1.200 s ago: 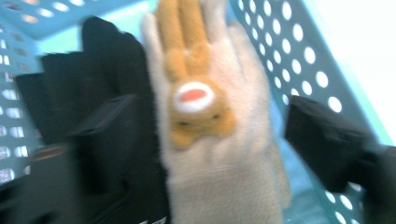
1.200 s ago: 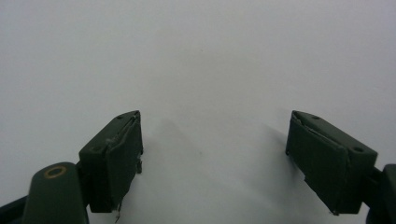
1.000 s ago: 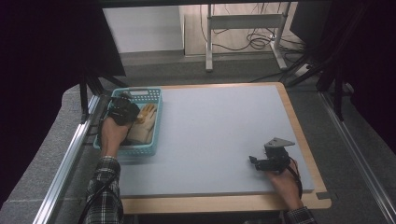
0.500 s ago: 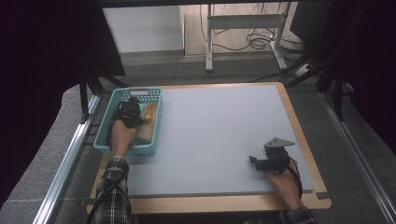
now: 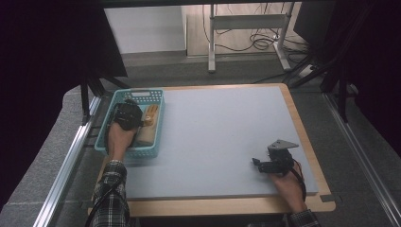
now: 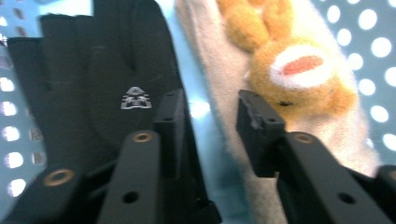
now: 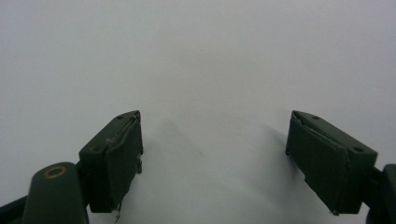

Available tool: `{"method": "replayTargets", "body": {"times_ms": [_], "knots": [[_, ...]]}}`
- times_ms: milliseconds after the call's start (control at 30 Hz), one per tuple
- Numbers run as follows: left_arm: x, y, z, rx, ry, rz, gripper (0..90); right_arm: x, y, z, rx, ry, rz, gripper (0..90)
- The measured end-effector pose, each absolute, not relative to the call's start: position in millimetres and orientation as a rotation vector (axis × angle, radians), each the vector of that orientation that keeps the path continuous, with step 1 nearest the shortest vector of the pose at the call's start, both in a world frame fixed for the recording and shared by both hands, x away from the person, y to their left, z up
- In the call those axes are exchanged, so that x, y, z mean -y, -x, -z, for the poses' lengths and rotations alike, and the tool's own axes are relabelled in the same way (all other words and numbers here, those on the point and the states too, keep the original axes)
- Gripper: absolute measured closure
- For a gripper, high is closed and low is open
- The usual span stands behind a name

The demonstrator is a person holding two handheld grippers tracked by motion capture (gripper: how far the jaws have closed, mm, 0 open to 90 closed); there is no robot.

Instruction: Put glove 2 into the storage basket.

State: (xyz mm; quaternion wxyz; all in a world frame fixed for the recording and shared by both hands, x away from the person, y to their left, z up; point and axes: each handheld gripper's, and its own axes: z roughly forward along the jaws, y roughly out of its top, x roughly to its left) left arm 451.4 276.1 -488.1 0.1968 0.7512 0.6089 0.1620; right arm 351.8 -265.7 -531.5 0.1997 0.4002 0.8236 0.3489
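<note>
Grey table [image 5: 222, 142]: left gripper [image 6: 208, 116] (jaws opening) over basket [image 5: 153, 94].

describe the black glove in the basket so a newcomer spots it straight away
Find the teal perforated basket at the table's far left corner. Inside lie two soft things side by side; the left gripper, jaws just opening, hovers over them. The black glove is the dark one with a small silver logo, beside the cream-and-orange plush sock.

A lab or test workspace: a wood-edged table [image 5: 302, 127] with a grey mat fills the middle of the high view, black curtains [image 5: 42, 71] hang at both sides, and a metal-legged stand [image 5: 246, 33] with loose cables [image 5: 257, 43] (upper centre) stands on bare floor.
</note>
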Motion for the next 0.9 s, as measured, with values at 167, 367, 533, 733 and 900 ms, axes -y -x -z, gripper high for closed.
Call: {"method": "replayTargets", "body": {"times_ms": [167, 367, 533, 733, 900], "knots": [[-285, -446, 482, -1.696, -2.063, -0.472, 49.2, 266, -352, 532, -2.302, -1.118, -0.975, 18.3], [-288, -439, 474, -1.665, -2.028, -0.483, 37.8, 266, -352, 532, -2.302, -1.118, -0.974, 18.3], [-291, -433, 471, -1.651, -1.997, -0.478, 28.3, 266, -352, 532, -2.302, -1.117, -0.974, 18.3], [-295, -427, 468, -1.628, -1.955, -0.474, 16.5, 266, -352, 532, -2.302, -1.118, -0.974, 18.3], [-296, -420, 463, -1.602, -1.921, -0.464, 9.5, 266, -352, 532, -2.302, -1.117, -0.974, 18.3]]}}
